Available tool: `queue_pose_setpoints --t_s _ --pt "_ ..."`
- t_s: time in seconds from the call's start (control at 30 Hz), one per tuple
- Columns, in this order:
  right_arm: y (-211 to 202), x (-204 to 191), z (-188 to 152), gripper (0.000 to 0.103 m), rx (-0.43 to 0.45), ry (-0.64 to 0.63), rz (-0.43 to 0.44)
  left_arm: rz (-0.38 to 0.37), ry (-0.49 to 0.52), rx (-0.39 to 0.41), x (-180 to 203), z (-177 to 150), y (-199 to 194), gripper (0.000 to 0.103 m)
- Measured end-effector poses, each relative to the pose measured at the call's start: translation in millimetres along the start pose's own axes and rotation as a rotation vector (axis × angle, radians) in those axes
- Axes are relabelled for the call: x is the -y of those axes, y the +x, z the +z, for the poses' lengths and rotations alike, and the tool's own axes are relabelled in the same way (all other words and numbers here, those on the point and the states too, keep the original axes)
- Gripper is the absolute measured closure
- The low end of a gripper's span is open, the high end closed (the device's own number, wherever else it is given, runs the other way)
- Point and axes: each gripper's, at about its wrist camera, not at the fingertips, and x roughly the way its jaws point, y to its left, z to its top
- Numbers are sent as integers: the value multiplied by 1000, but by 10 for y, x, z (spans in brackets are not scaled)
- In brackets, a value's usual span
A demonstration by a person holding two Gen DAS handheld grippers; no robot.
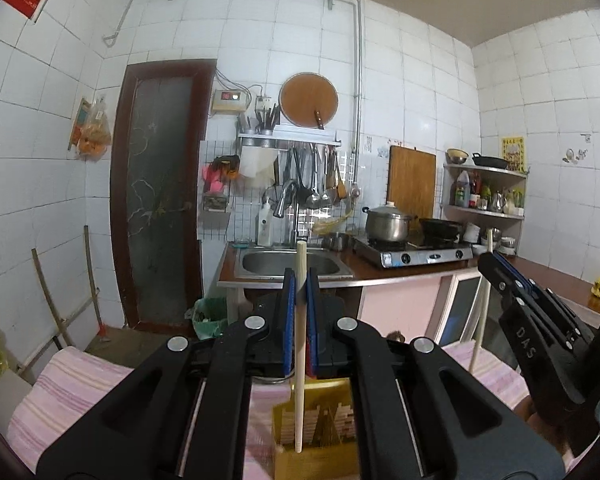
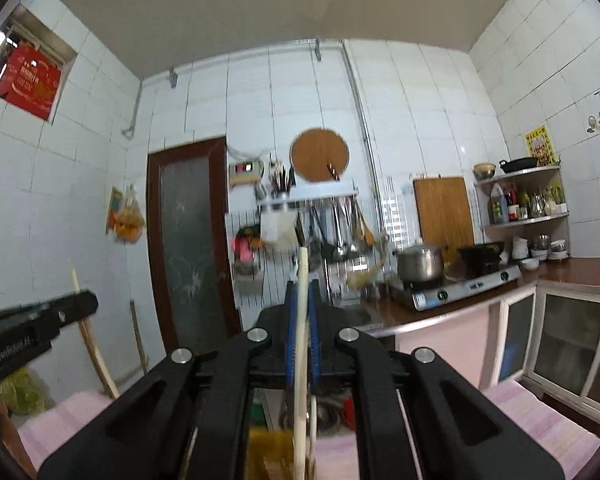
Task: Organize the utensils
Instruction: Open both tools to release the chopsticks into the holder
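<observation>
Here each claw is clamped on one upright chopstick, the left claw on its chopstick above the yellow holder, the right claw likewise, and a thin round stick could pivot or slip out.

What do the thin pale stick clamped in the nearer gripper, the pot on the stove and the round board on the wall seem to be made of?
Stick: probably bare wood or bamboo, pale, matte and round, likely a chopstick. Pot: metal, probably stainless steel, grey and shiny with reflections. Round board: seemingly wood, warm brown and dull, with a paler rim.
</observation>
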Motion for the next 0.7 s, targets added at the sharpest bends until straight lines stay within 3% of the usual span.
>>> queue_pose_setpoints --t_s 0.13,0.4,0.7 --pt "326 27 -135 97 1 35 8 19 17 10 26 -126 315 99" --pt "668 142 -675 97 -28 43 18 43 10 -71 -42 -744 847 99" --pt "684 161 -1026 96 -131 20 53 77 -20 -138 -228 -988 900 99"
